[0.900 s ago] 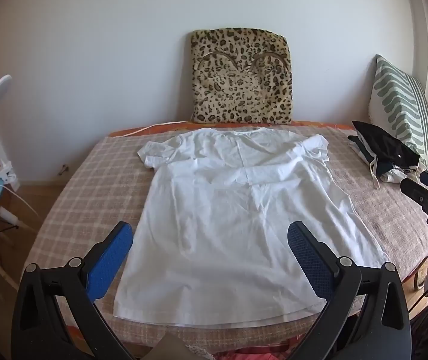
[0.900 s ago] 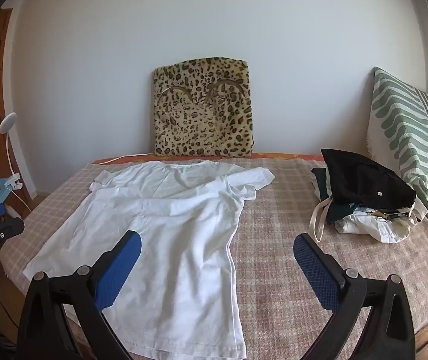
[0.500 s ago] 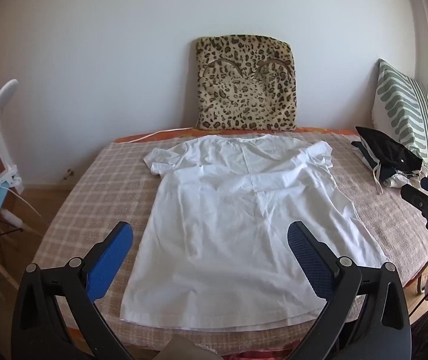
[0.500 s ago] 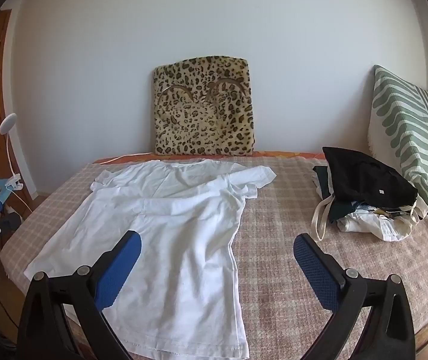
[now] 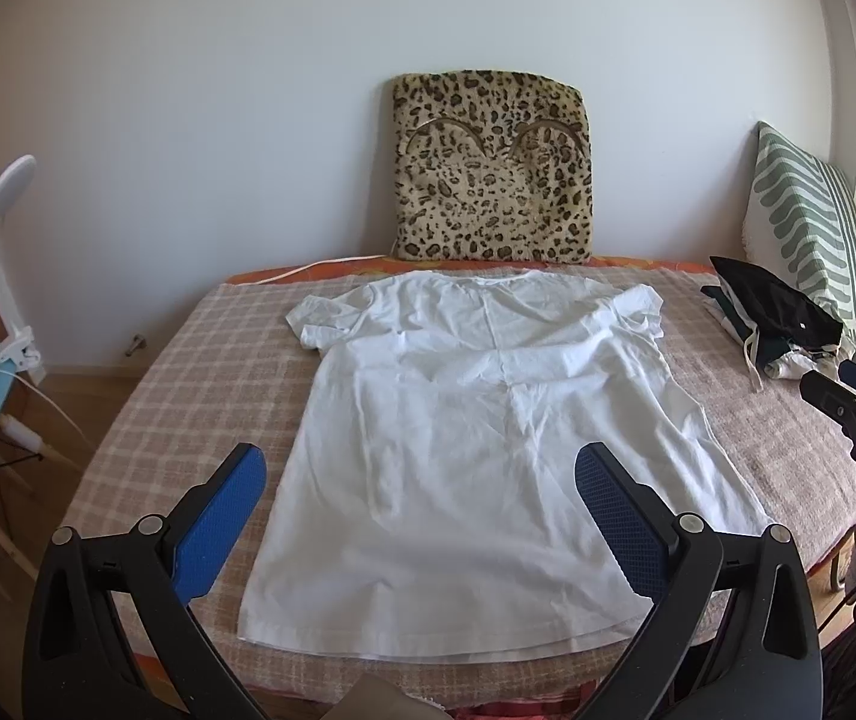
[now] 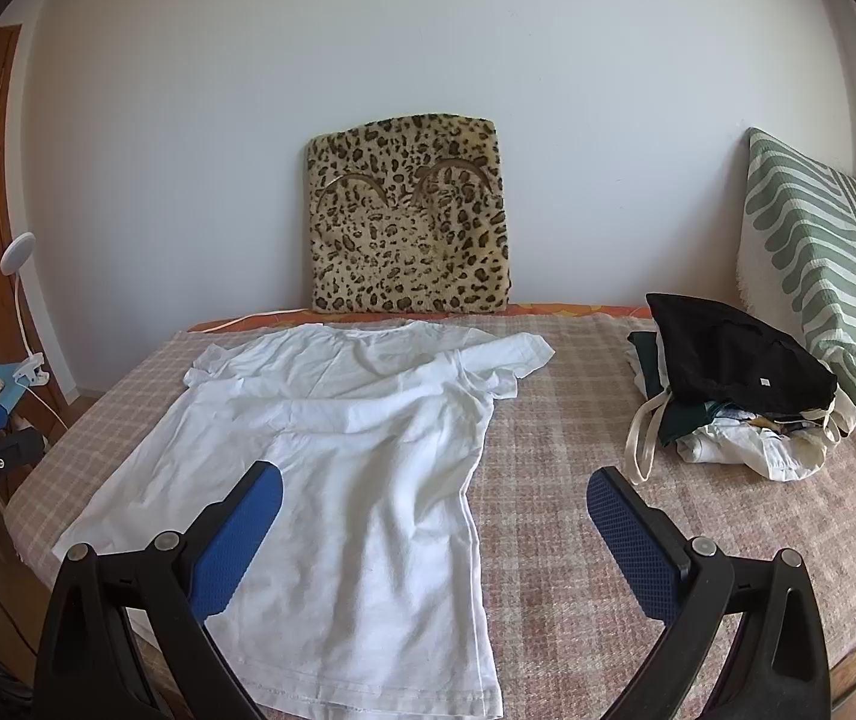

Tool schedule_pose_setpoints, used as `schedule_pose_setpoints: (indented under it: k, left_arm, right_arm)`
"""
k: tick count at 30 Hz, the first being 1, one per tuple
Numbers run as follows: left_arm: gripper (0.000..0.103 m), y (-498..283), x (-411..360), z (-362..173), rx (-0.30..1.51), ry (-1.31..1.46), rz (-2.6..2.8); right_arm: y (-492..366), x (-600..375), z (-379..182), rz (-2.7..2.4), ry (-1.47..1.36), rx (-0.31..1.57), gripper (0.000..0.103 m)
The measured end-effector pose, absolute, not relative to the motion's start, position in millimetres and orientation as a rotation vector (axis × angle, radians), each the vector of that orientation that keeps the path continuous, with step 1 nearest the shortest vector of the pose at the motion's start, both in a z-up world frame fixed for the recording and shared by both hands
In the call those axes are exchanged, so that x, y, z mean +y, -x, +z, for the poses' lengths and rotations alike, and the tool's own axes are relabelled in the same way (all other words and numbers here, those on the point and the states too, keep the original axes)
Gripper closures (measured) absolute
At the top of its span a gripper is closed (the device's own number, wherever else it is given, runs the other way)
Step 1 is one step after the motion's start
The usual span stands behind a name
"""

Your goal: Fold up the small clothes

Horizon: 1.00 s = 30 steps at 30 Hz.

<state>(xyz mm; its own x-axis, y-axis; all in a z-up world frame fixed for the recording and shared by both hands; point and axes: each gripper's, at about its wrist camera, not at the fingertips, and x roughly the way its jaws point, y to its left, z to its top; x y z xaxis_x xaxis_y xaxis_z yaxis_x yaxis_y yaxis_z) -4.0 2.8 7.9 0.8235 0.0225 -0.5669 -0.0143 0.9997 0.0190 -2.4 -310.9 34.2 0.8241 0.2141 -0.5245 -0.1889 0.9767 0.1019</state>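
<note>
A white T-shirt (image 5: 476,438) is lying spread flat on a bed with a pink checked cover (image 5: 218,372), collar pointing away toward the wall, hem nearest the cameras. The left tongs (image 5: 422,480) are hovering above the hem end with both blue pads standing wide apart, nothing between them touching; the shirt's lower half is showing through the gap, the left pad sitting over bare cover just left of the shirt's edge, the right pad over the shirt's right side. The right tongs (image 6: 434,498) are hanging further right, also spread fully and gripping nothing; their left pad is lying over the shirt's body, their right pad over open cover, and the shirt's right side seam is running between the two. Both sleeves are lying out to the sides, the right one slightly rumpled. Ahead of both tongs, a leopard-print cushion (image 5: 491,165) is leaning upright against the white wall. Ahead and to the right of the right tongs, a heap of clothes (image 6: 734,390) with a black garment on top is sitting on the bed, well apart from the shirt, and beside it a green-and-white striped pillow (image 6: 818,252) is propped. Far left of the left tongs, a white clip lamp (image 5: 11,180) is standing off the bed.
</note>
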Motion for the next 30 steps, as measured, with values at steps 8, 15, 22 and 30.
schedule_pose_setpoints:
  k: [8,15,22,30]
  left_arm:
    - [0.000,3.9,4.5,9.2,0.593,-0.014,0.022]
    - [0.000,3.6,4.3,9.7,0.594,-0.014,0.022]
    - [0.000,3.1,4.2,10.8,0.591,-0.015,0.022]
    - [0.000,3.4,4.5,11.1,0.591,-0.013,0.023]
  right_arm:
    - [1.3,-311.9,33.7,0.223,-0.066,0.568,0.000]
    - [1.4,-310.1,35.0,0.222,-0.070,0.568,0.000]
    - [1.7,-310.5,34.8,0.224,-0.070,0.566,0.000]
    - [1.6,-311.5,34.2,0.225,-0.071,0.564,0.000]
